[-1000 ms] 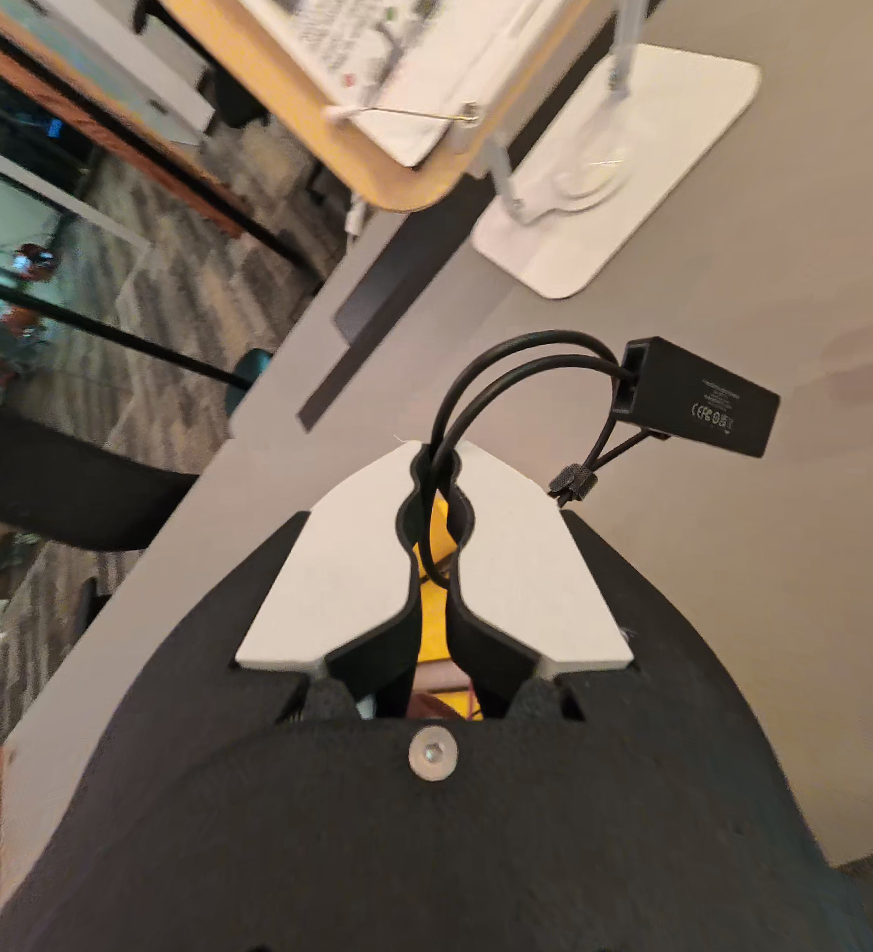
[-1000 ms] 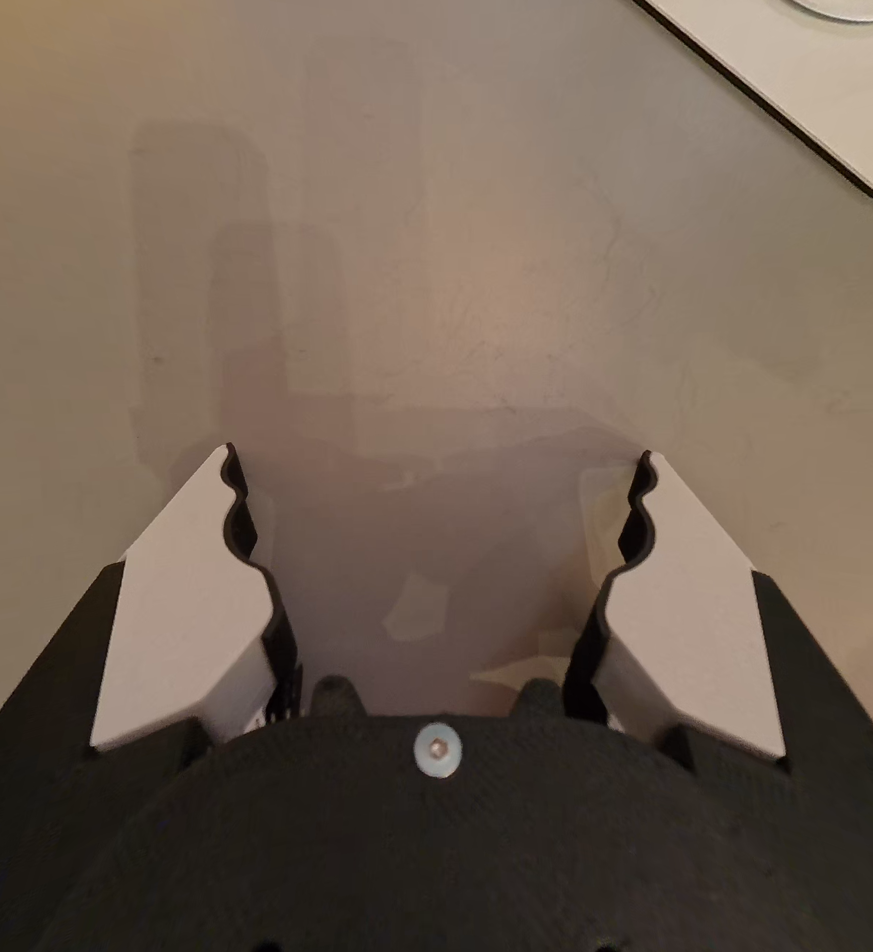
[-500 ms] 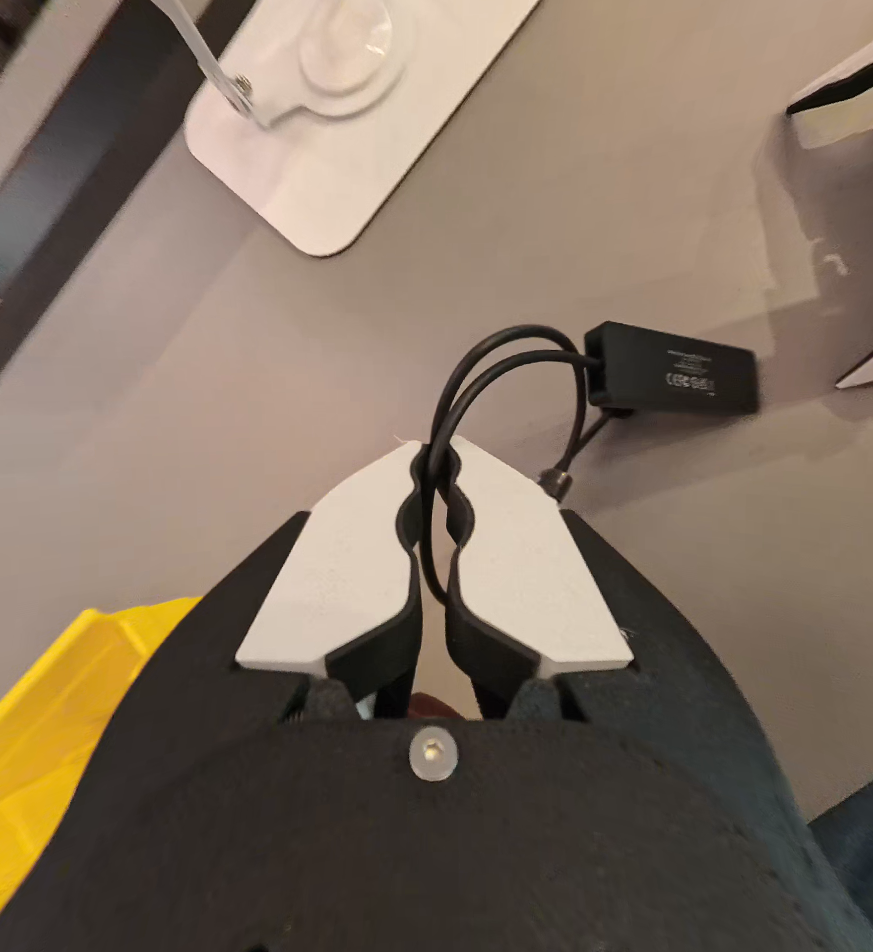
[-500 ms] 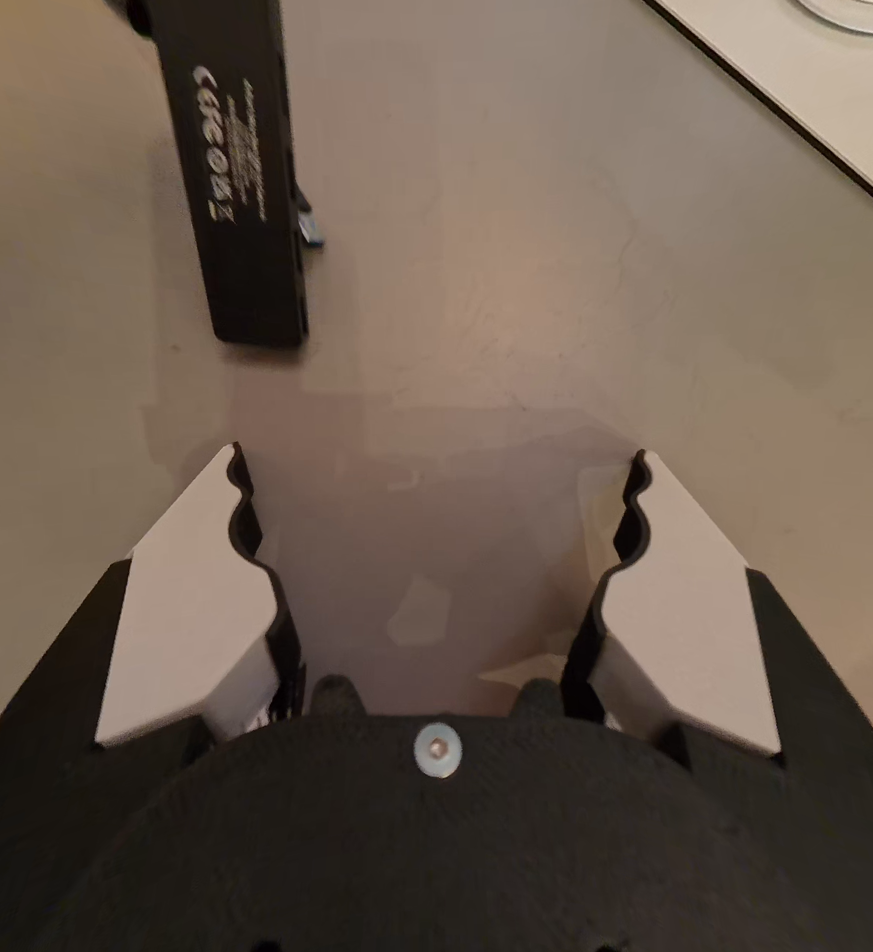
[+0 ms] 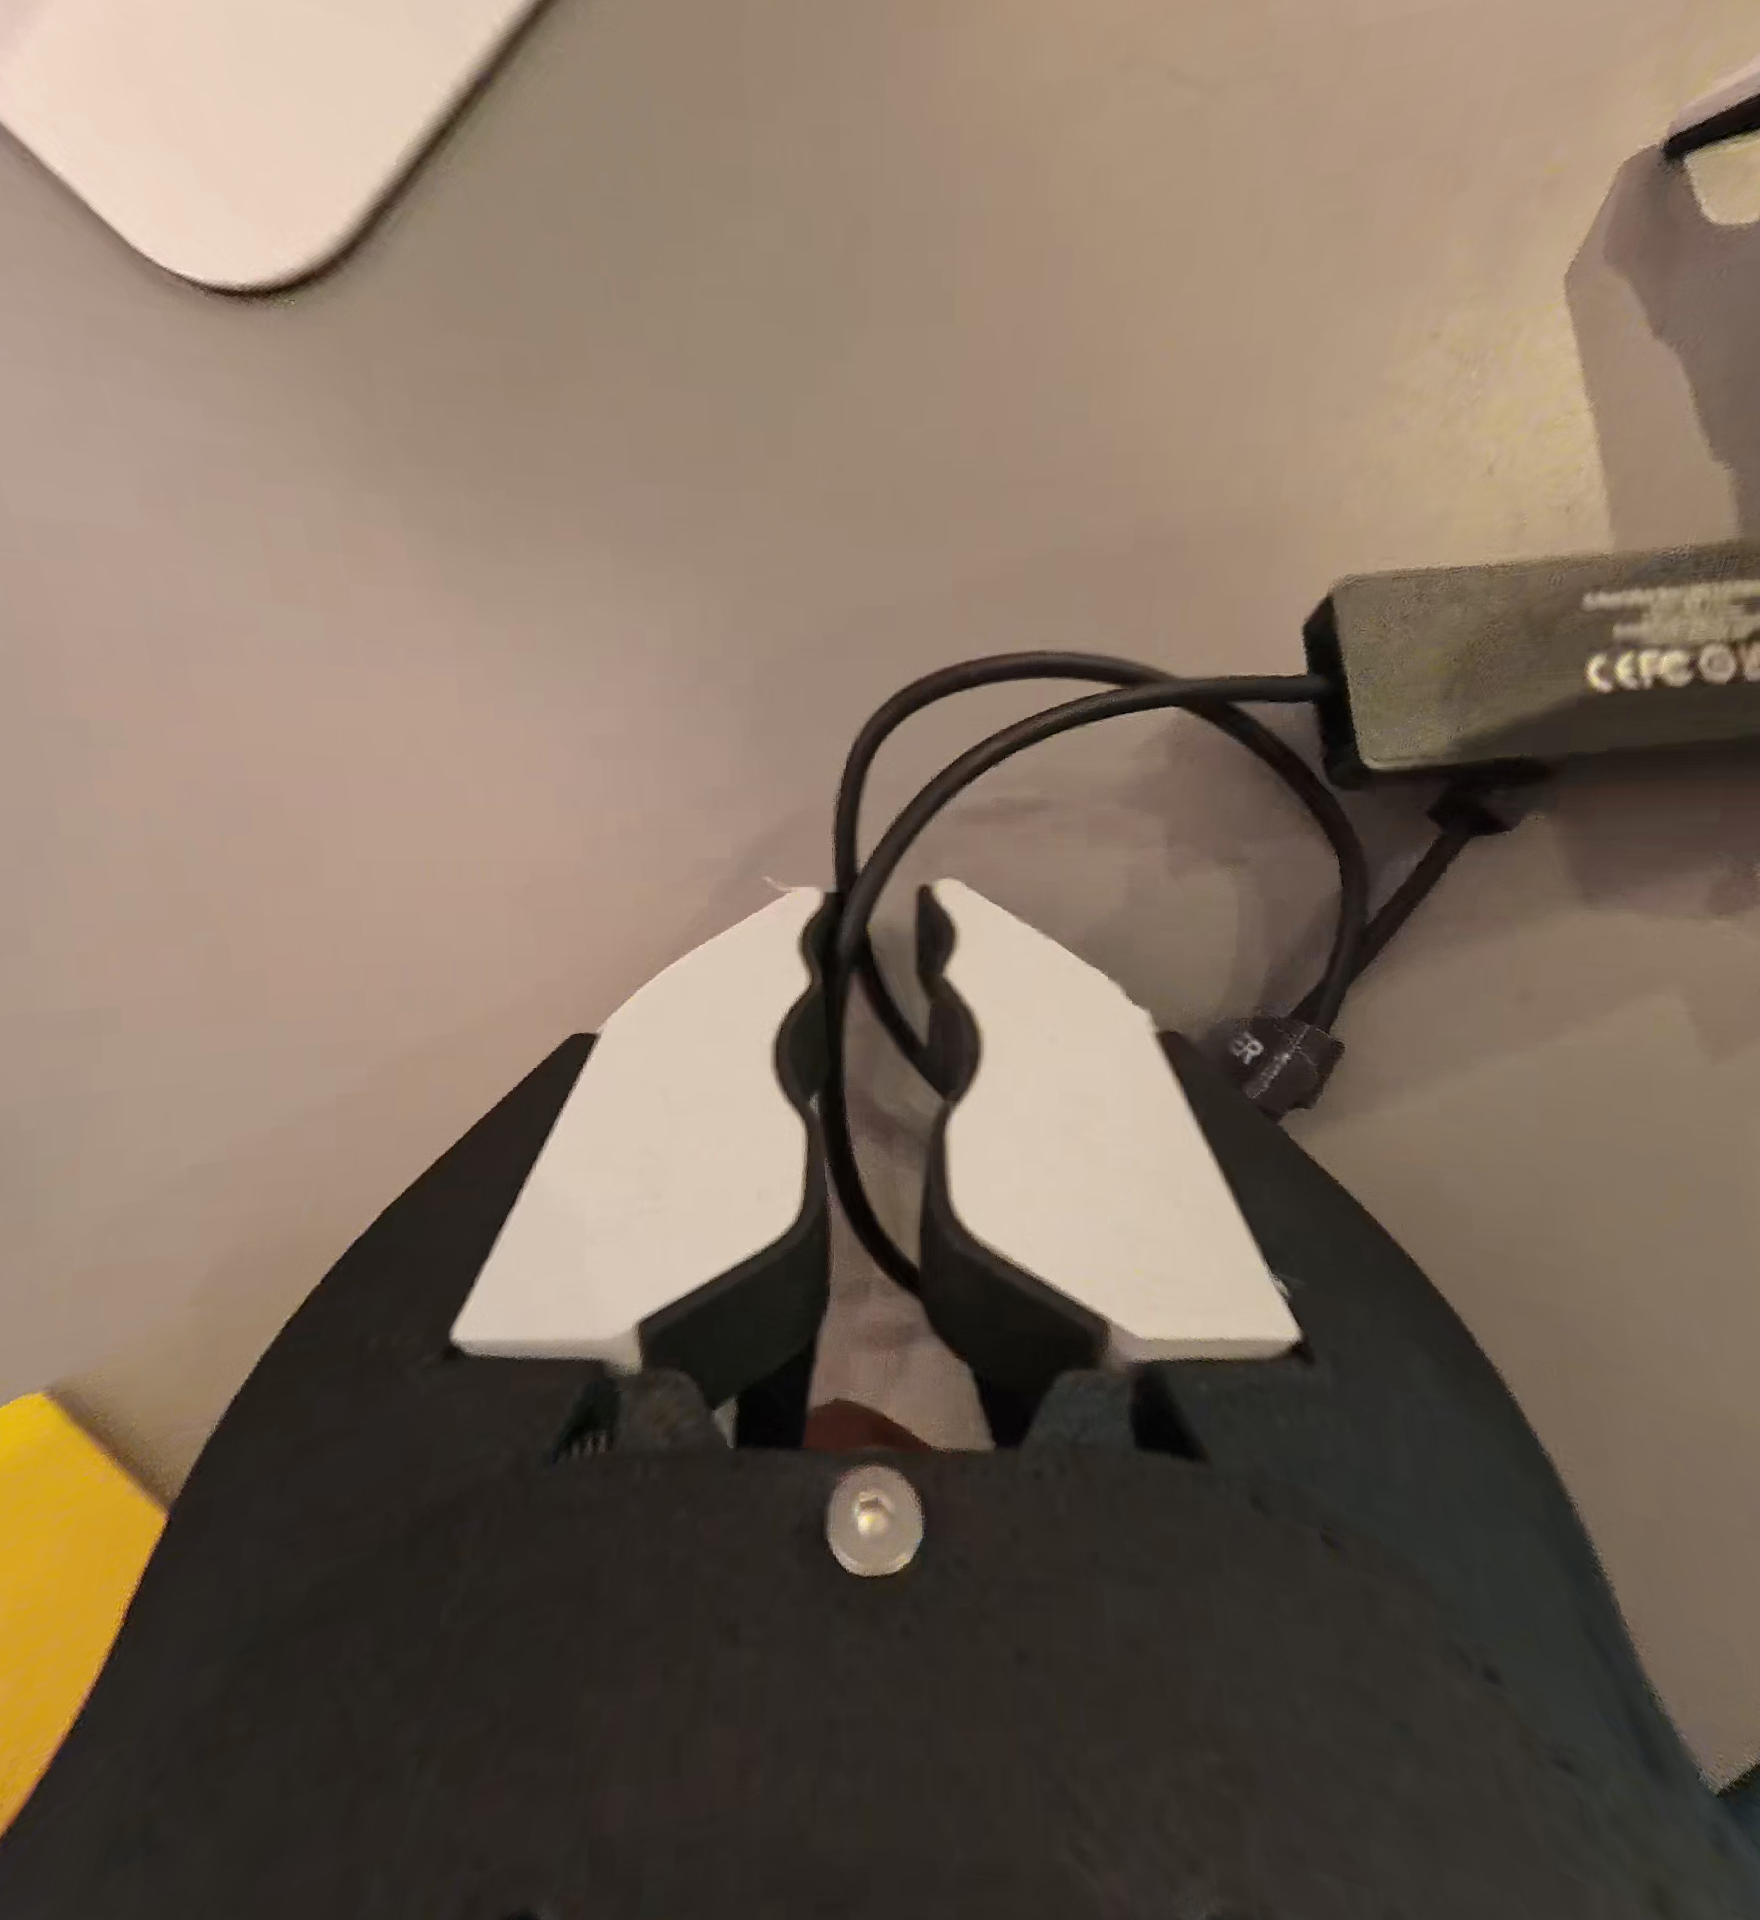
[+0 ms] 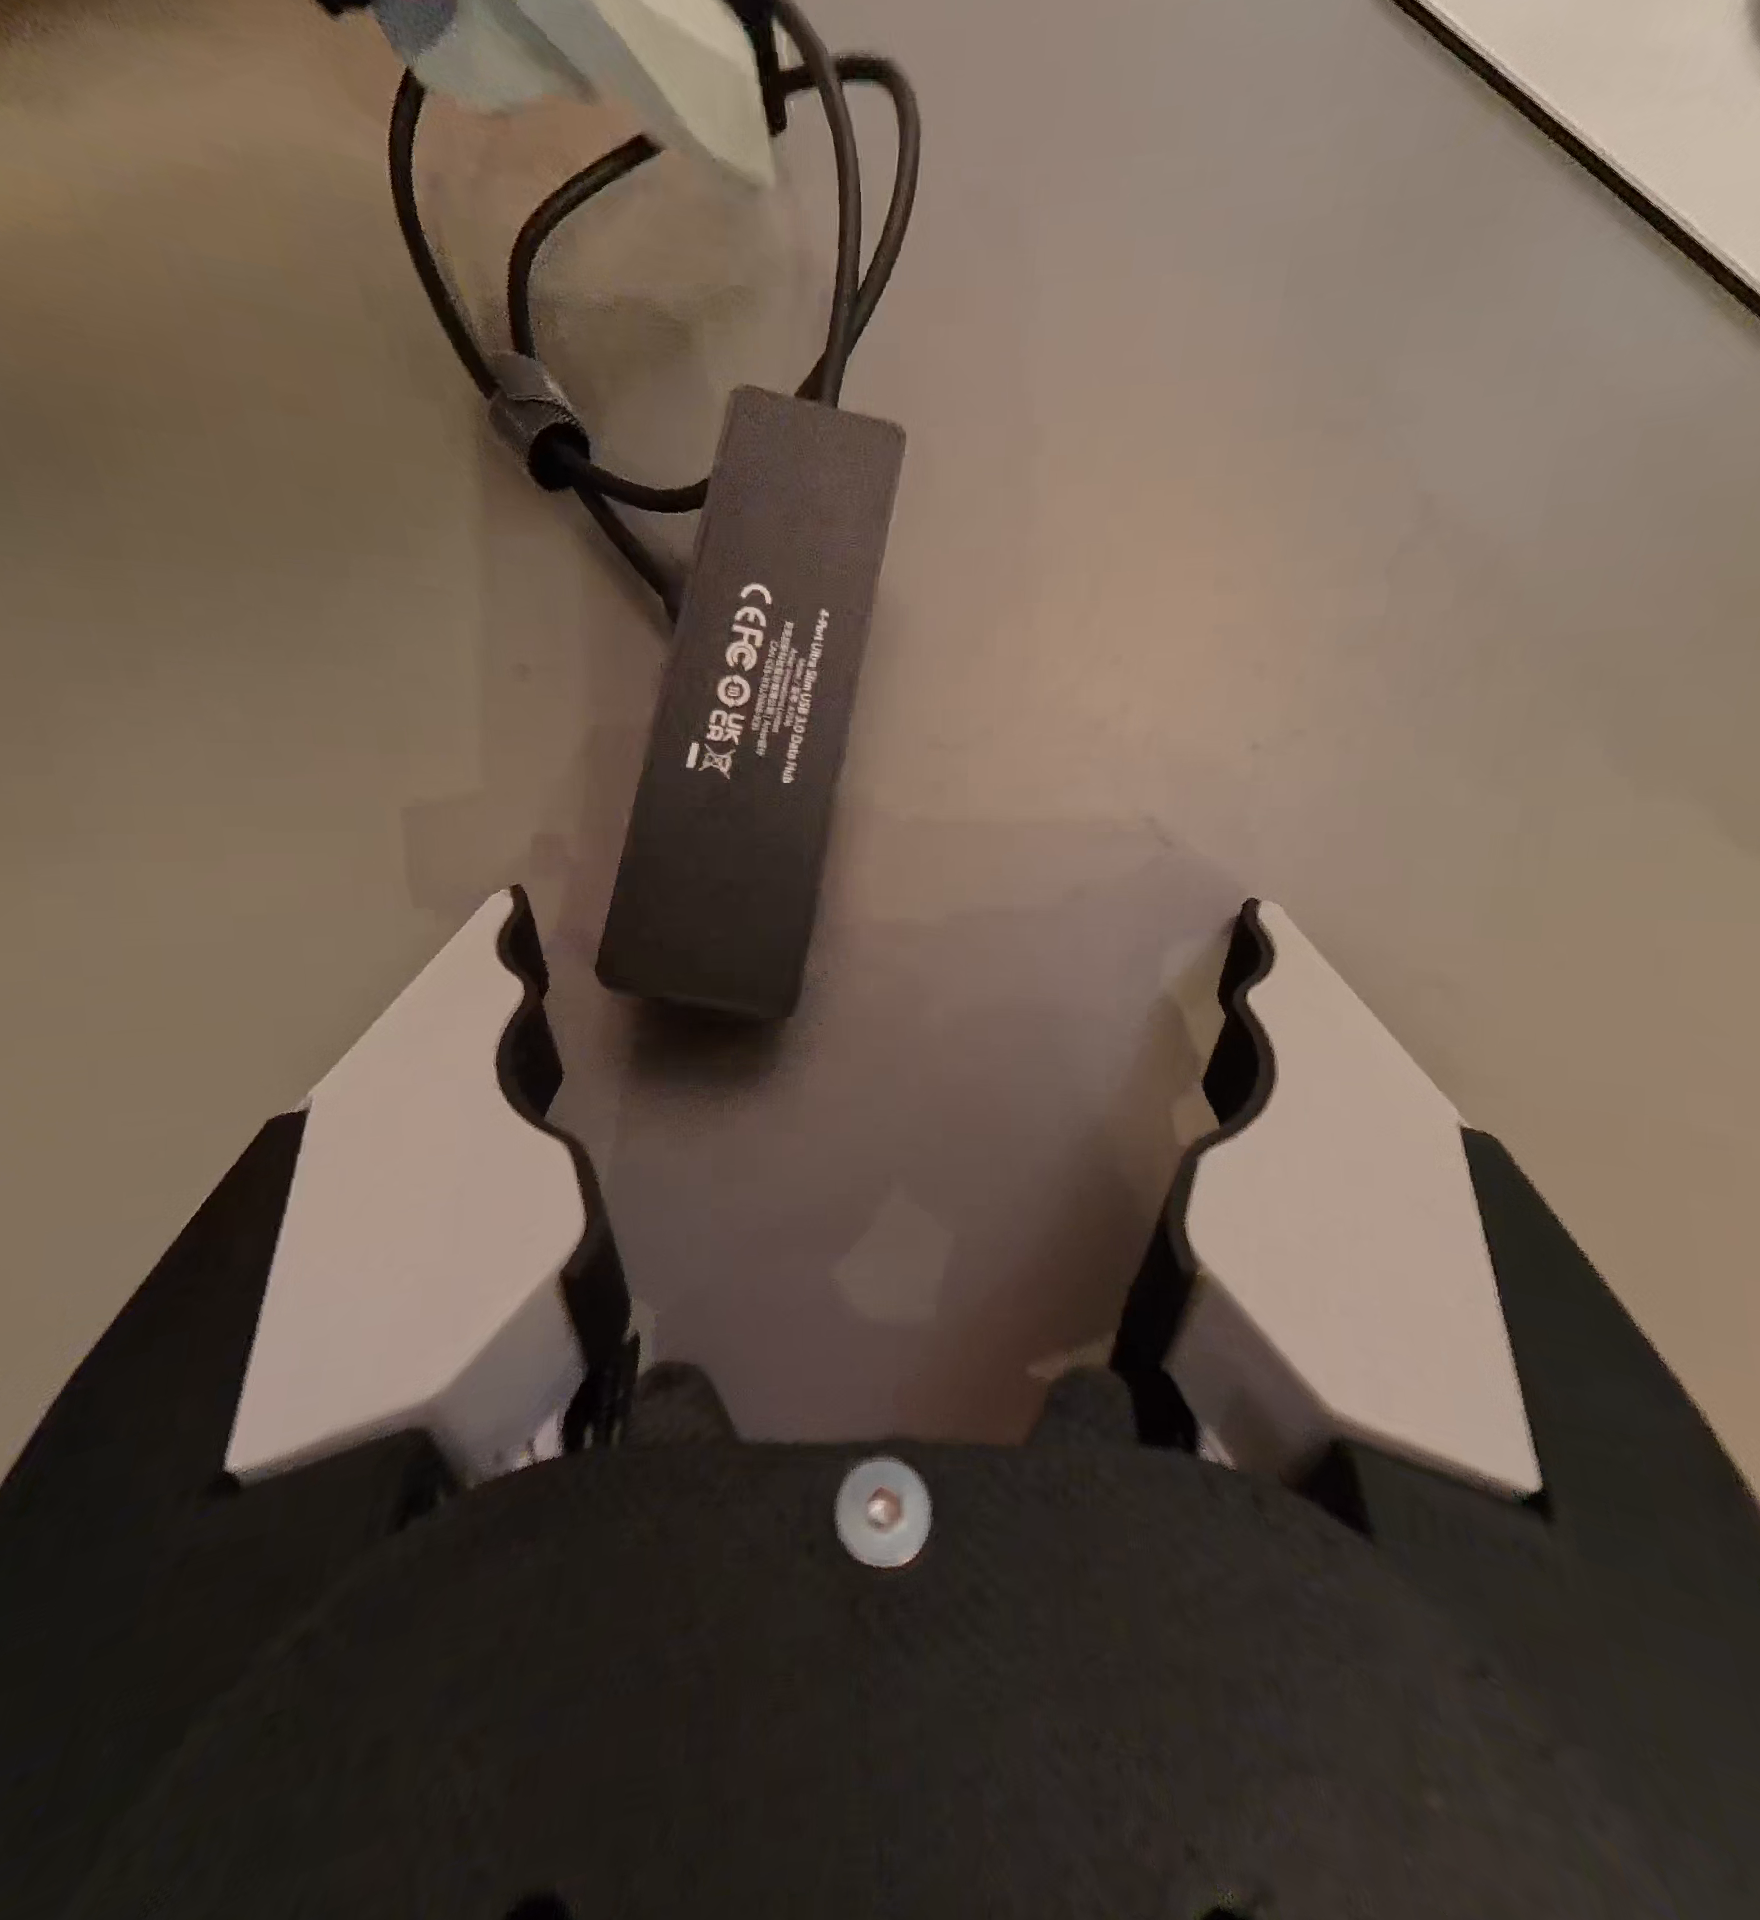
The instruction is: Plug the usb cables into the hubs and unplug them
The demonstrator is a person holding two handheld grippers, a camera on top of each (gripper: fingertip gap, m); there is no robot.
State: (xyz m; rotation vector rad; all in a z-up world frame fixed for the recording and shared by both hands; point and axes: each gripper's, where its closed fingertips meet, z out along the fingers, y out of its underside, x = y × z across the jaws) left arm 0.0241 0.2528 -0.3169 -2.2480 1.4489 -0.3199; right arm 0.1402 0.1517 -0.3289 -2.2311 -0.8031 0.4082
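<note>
Black slab hub (image 6: 751, 707) flat on matte table (image 6: 1271, 623); looped cable (image 5: 860, 904) between parted left gripper (image 5: 881, 904) fingers.

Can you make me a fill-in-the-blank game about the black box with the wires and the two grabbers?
1. The hub lying on the table is coloured ____.
2. The right gripper has its jaws wide ____.
3. The looped cable runs between the jaws of the ____ gripper.
4. The corner of the bin beside that gripper is coloured ____.

Missing words: black, open, left, yellow.
</note>
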